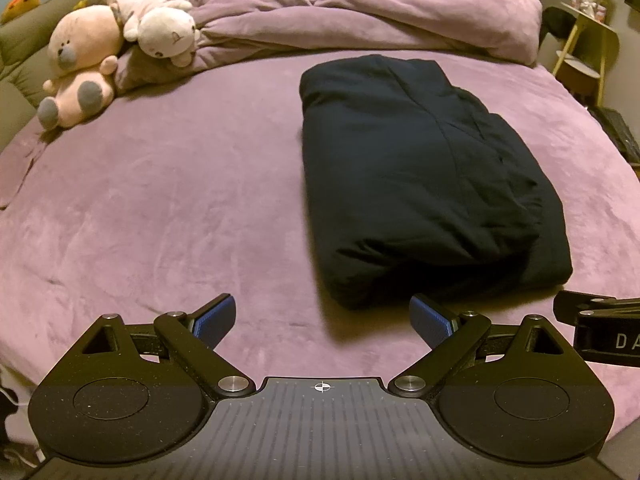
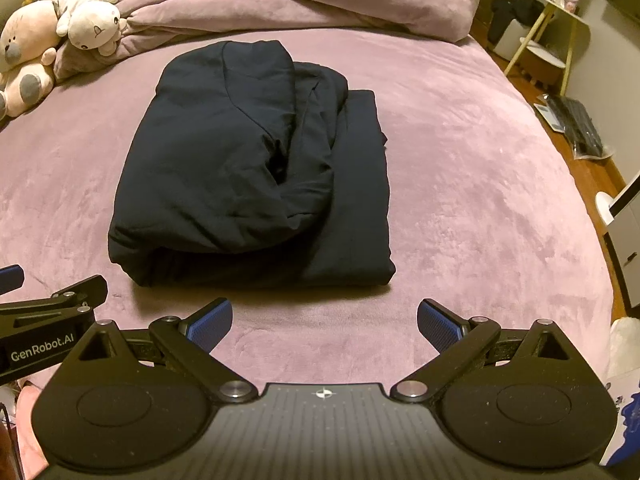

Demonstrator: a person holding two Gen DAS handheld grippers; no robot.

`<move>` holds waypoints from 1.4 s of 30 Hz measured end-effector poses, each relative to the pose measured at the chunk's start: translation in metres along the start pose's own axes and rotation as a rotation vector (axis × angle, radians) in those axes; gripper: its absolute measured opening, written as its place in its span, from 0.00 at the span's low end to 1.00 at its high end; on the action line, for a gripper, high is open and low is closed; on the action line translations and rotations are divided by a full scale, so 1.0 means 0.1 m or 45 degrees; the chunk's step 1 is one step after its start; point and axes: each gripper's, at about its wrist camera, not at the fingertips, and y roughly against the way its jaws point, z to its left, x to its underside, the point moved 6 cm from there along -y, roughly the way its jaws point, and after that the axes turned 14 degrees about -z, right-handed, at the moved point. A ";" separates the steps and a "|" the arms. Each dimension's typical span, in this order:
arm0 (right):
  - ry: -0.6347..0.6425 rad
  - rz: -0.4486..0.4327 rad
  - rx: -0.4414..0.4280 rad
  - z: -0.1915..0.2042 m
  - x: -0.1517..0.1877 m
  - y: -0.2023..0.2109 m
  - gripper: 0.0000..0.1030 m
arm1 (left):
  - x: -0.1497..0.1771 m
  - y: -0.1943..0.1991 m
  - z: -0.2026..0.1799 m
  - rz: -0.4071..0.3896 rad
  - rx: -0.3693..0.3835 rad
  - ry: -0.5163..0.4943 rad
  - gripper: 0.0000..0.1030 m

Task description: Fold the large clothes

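Observation:
A dark navy garment (image 1: 420, 176) lies folded in a thick rectangular bundle on the purple bed (image 1: 160, 200). In the right wrist view the garment (image 2: 248, 168) sits just ahead and left of centre on the bed (image 2: 480, 200). My left gripper (image 1: 322, 322) is open and empty, held near the bed's front edge, short of the bundle's near end. My right gripper (image 2: 324, 326) is open and empty, also just short of the bundle. The left gripper shows at the left edge of the right wrist view (image 2: 12, 280). The right gripper's body shows at the right edge of the left wrist view.
A bunched purple duvet (image 1: 360, 12) lies across the far end of the bed. Pink and white plush toys (image 1: 80, 64) sit at the far left. A yellow side table (image 2: 552, 40) and a keyboard (image 2: 576, 124) on the wooden floor are to the right.

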 end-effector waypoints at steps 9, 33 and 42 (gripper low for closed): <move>-0.017 -0.005 -0.003 -0.01 0.00 0.02 0.96 | -0.01 0.02 -0.02 -0.005 0.004 -0.001 0.94; -0.039 -0.027 0.001 -0.03 -0.01 0.06 0.96 | -0.02 0.05 -0.07 -0.014 0.012 -0.001 0.94; -0.039 -0.031 0.003 -0.03 -0.02 0.06 0.96 | -0.03 0.06 -0.08 -0.018 0.015 -0.010 0.94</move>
